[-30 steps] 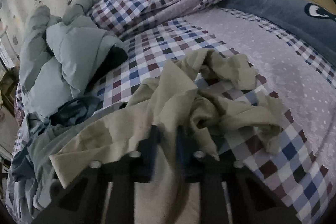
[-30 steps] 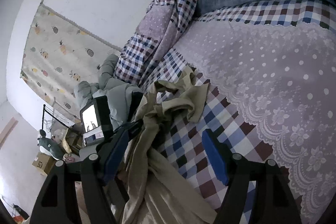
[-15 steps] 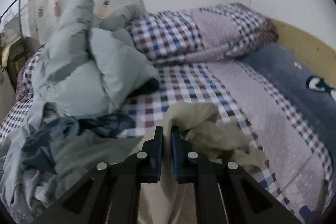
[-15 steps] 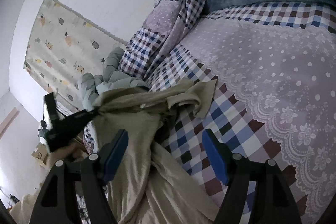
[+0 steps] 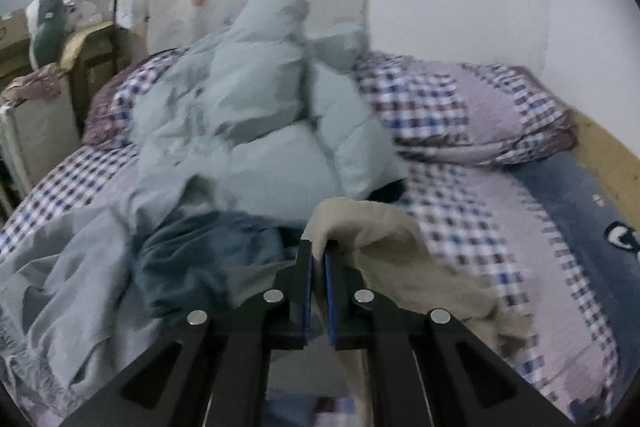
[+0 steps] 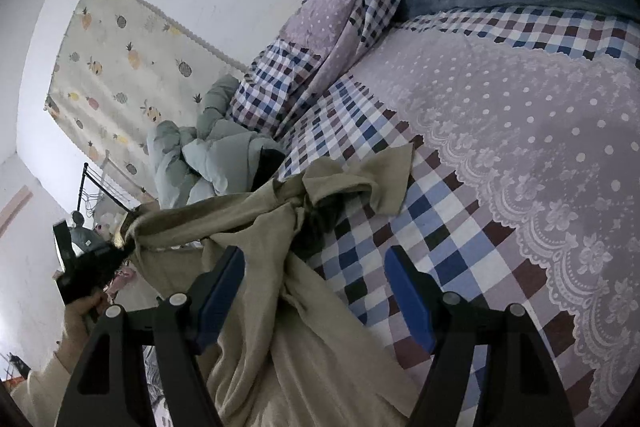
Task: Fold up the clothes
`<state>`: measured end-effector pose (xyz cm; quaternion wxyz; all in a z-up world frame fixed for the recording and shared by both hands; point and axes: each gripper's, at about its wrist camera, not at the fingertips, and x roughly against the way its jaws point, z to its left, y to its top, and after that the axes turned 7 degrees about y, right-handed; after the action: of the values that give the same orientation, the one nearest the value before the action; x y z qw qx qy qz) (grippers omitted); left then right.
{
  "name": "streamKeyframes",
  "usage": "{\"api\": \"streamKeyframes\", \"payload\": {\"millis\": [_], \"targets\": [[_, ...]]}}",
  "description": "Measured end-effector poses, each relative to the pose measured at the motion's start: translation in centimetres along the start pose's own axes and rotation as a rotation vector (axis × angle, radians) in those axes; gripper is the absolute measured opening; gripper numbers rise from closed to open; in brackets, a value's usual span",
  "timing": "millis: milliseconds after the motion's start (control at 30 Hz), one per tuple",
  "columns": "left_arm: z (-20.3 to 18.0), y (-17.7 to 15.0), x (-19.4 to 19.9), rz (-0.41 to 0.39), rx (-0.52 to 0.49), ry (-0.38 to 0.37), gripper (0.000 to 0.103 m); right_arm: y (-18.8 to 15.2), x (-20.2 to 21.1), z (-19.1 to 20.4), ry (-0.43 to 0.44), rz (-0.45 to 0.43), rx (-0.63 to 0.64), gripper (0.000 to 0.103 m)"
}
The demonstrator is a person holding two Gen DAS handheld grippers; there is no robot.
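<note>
We are pinching a fold of the beige garment (image 5: 372, 227) between the closed fingers of our left gripper (image 5: 318, 255), lifting it off the checked bedspread (image 6: 400, 235), while our right gripper (image 6: 316, 267) is hovering wide open above the trailing cloth.

Left gripper (image 5: 317, 255): I see its 2 fingers pinched on a beige garment (image 5: 400, 251).
Behind: pale blue duvet (image 5: 260, 131), dark blue cloth (image 5: 208, 247).
Surface: checked bedsheet (image 5: 460, 219).
</note>
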<state>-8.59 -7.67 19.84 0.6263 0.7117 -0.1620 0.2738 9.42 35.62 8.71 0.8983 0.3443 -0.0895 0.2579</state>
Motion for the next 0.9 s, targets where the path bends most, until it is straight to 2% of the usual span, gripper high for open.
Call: {"api": "streamKeyframes", "payload": {"millis": [233, 433, 667, 900], "targets": [[5.1, 0.7, 0.7, -0.024, 0.094, 0.061, 0.004, -0.4, -0.6, 0.5, 0.001, 0.016, 0.022, 0.077], [8.7, 2.9, 2.6, -0.081, 0.111, 0.132, 0.004, -0.6, -1.1, 0.2, -0.009, 0.046, 0.015, 0.077], [14.5, 4.6, 4.0, -0.115, 0.176, 0.279, 0.004, -0.6, -0.9, 0.1, -0.005, 0.053, 0.017, 0.077], [19.6, 4.9, 5.0, -0.130, 0.225, 0.400, 0.004, -0.5, -0.8, 0.0, -0.008, 0.056, 0.021, 0.077]]}}
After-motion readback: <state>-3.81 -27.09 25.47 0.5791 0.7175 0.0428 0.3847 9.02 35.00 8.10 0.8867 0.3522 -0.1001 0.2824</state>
